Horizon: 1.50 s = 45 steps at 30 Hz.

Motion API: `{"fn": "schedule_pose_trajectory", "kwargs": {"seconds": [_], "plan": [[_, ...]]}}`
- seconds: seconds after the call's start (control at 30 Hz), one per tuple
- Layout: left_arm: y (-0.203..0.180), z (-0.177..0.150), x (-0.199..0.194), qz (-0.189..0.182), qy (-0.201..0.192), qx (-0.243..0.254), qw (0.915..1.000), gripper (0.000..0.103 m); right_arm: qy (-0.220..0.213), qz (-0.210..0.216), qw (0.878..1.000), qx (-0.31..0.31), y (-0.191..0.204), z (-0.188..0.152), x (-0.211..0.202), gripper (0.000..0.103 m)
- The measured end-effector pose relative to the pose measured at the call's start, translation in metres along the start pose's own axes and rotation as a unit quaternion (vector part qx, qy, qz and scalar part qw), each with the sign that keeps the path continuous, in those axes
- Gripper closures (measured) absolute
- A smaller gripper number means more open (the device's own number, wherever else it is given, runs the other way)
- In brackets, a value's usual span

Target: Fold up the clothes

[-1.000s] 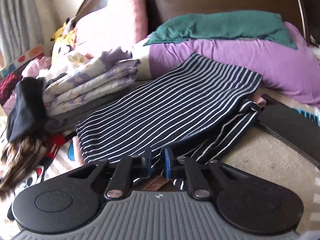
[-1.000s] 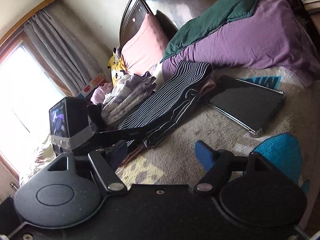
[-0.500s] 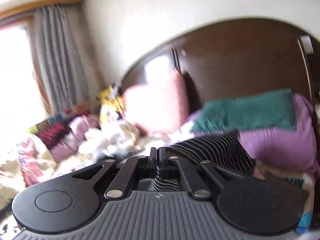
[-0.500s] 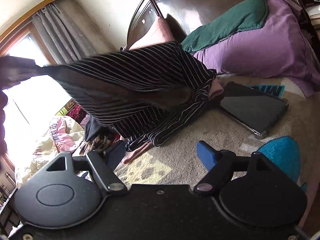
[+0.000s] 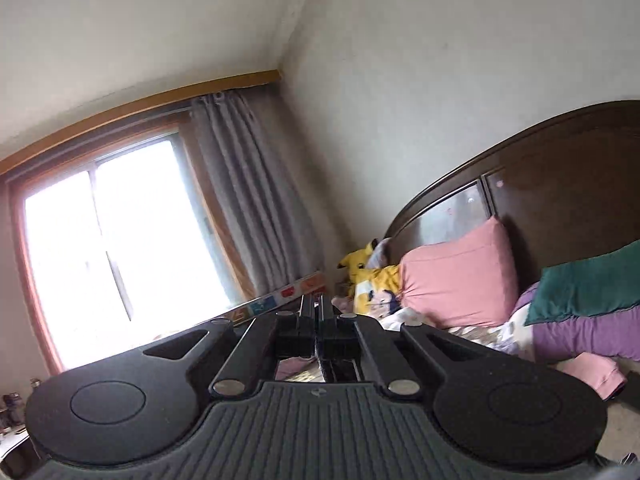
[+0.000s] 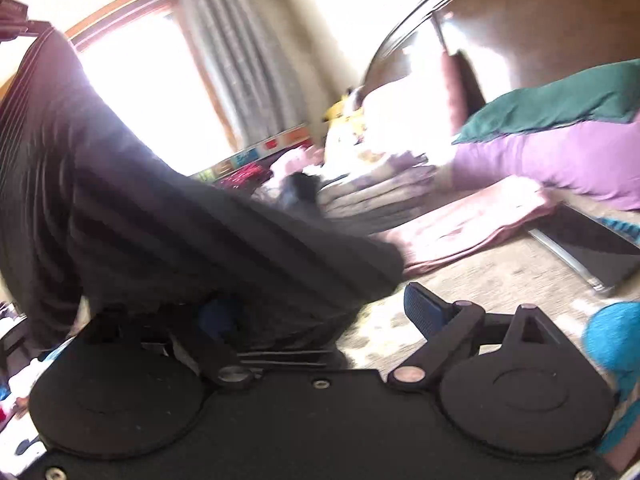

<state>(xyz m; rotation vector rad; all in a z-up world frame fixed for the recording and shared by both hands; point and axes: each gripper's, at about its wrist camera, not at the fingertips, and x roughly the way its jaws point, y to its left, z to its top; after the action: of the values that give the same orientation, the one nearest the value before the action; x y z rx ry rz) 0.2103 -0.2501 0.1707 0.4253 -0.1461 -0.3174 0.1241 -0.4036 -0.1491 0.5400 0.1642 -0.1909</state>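
Note:
The dark striped garment [image 6: 160, 220] hangs in the air in the right wrist view, stretched from the top left down to the bed. My left gripper [image 5: 318, 308] is raised high and tilted up toward the window, shut with its fingers pressed together; the cloth it holds drops out of sight below it. My right gripper [image 6: 320, 312] is open just above the bed. The garment's lower edge drapes over its left finger, and its blue right finger [image 6: 424, 308] is bare. A flat pink garment [image 6: 472, 224] lies on the bed beyond.
A stack of folded clothes [image 6: 384, 188] sits behind the pink garment. Purple [image 6: 560, 160], green [image 5: 592, 284] and pink [image 5: 456, 272] pillows lean on the dark headboard [image 5: 560, 184]. A black flat case [image 6: 600, 248] lies at right. The window [image 5: 120, 248] and grey curtain [image 5: 248, 200] are left.
My left gripper has lifted the striped garment off the bed and swung high to the left. That uncovered the pink garment. The cloth now drapes over my right gripper's left finger.

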Motion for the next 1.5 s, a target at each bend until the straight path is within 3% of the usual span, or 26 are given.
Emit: {"fn": "schedule_pose_trajectory", "kwargs": {"seconds": [0.13, 0.27, 0.47, 0.57, 0.73, 0.8, 0.83, 0.87, 0.9, 1.1, 1.3, 1.4, 1.5], "plan": [[0.046, -0.012, -0.015, 0.068, 0.028, 0.007, 0.9973, 0.103, 0.019, 0.032, 0.999, -0.022, 0.017, -0.008, 0.002, 0.012], [0.099, -0.042, -0.006, 0.136, 0.103, 0.019, 0.9852, 0.103, 0.038, 0.064, 0.996, -0.044, 0.033, -0.016, 0.004, 0.012], [0.2, -0.128, -0.005, 0.229, 0.235, -0.031, 0.9441, 0.103, 0.067, 0.112, 0.989, -0.077, 0.058, -0.028, 0.006, 0.012], [0.239, -0.176, -0.024, 0.237, 0.292, -0.04, 0.9259, 0.102, 0.083, 0.135, 0.983, -0.094, 0.087, -0.039, 0.006, 0.011], [0.253, -0.242, -0.063, 0.214, 0.371, -0.03, 0.9032, 0.095, 0.106, 0.16, 0.976, -0.106, 0.105, -0.051, 0.009, 0.009], [0.25, -0.275, -0.084, 0.182, 0.414, -0.028, 0.8914, 0.07, 0.122, 0.169, 0.972, -0.109, 0.116, -0.058, 0.012, 0.005], [0.243, -0.283, -0.091, 0.179, 0.418, -0.019, 0.8906, 0.047, 0.132, 0.172, 0.97, -0.111, 0.122, -0.063, 0.013, 0.005], [0.236, -0.291, -0.101, 0.177, 0.416, -0.004, 0.8918, 0.031, 0.139, 0.174, 0.968, -0.114, 0.126, -0.066, 0.015, 0.005], [0.231, -0.301, -0.111, 0.173, 0.416, 0.007, 0.8925, 0.028, 0.147, 0.177, 0.966, -0.117, 0.129, -0.069, 0.017, 0.005], [0.195, -0.31, -0.154, 0.146, 0.41, 0.001, 0.9002, 0.025, 0.194, 0.189, 0.953, -0.134, 0.15, -0.086, 0.026, 0.004], [0.166, -0.299, -0.17, 0.116, 0.371, -0.059, 0.9194, 0.023, 0.222, 0.184, 0.944, -0.163, 0.166, -0.095, 0.031, 0.004], [0.153, -0.291, -0.178, 0.113, 0.354, -0.1, 0.9231, 0.021, 0.232, 0.187, 0.937, -0.18, 0.173, -0.095, 0.03, 0.003], [0.126, -0.297, -0.174, 0.095, 0.347, -0.106, 0.927, 0.016, 0.238, 0.185, 0.933, -0.198, 0.175, -0.098, 0.03, 0.003]]}}
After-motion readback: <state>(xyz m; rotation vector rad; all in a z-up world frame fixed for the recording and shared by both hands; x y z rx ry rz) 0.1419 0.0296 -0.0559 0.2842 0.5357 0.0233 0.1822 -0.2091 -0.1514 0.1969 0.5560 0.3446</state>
